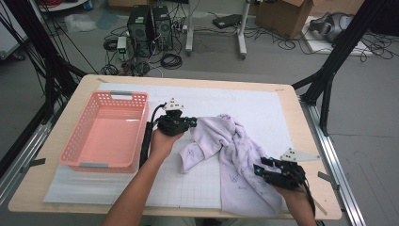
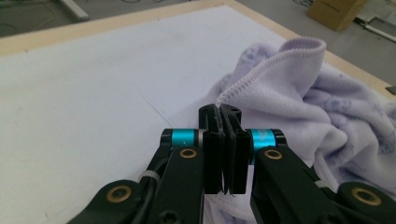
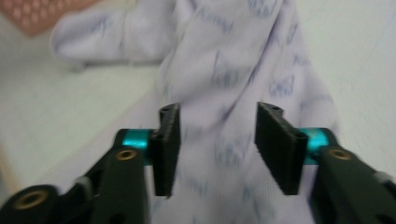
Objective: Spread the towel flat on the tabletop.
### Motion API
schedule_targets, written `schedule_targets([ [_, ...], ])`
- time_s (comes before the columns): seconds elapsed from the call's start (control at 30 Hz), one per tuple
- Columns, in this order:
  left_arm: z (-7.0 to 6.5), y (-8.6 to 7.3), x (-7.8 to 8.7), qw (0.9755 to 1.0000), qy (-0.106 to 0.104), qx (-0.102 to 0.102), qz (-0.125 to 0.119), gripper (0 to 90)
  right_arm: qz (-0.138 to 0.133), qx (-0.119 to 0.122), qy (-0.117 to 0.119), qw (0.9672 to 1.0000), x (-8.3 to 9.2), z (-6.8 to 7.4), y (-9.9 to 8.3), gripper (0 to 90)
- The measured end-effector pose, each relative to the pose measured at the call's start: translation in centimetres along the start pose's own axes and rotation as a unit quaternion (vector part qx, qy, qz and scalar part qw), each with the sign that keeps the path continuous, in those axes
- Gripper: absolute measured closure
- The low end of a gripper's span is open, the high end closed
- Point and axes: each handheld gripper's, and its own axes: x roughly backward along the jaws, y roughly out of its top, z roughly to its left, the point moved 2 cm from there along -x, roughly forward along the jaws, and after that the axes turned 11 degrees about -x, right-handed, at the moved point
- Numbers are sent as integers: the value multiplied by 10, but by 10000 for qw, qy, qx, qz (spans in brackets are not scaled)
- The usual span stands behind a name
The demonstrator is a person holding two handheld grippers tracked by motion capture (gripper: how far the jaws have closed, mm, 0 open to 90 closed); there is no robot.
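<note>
A pale lilac towel (image 1: 233, 155) with small printed marks lies crumpled across the white mat, from the table's middle to its front right edge. My left gripper (image 1: 192, 123) is shut on the towel's stitched hem (image 2: 243, 81); the cloth edge is pinched between the pads in the left gripper view. My right gripper (image 1: 261, 168) hovers over the towel's lower part near the front edge. Its jaws stand apart in the right gripper view, with the towel (image 3: 224, 93) lying beneath and between them, and the pads (image 3: 169, 140) do not press on it.
A pink plastic basket (image 1: 113, 100) stands with nothing in it on the left of the table. A white gridded mat (image 1: 263, 108) covers most of the wooden tabletop (image 1: 89, 82). Black frame posts rise at both sides, and cables and computer towers (image 1: 149, 26) sit on the floor behind.
</note>
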Motion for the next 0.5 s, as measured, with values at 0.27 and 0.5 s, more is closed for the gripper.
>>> schedule_targets([
  [0.27, -10, -23, 8, 9999, -146, 48, 48, 872, 369, -268, -119, 9989, -65, 3, 24, 755],
  [0.5, -25, -49, 11, 9991, -249, -22, 334, 871, 236, 145, 316, 9991, -33, 13, 22, 878],
])
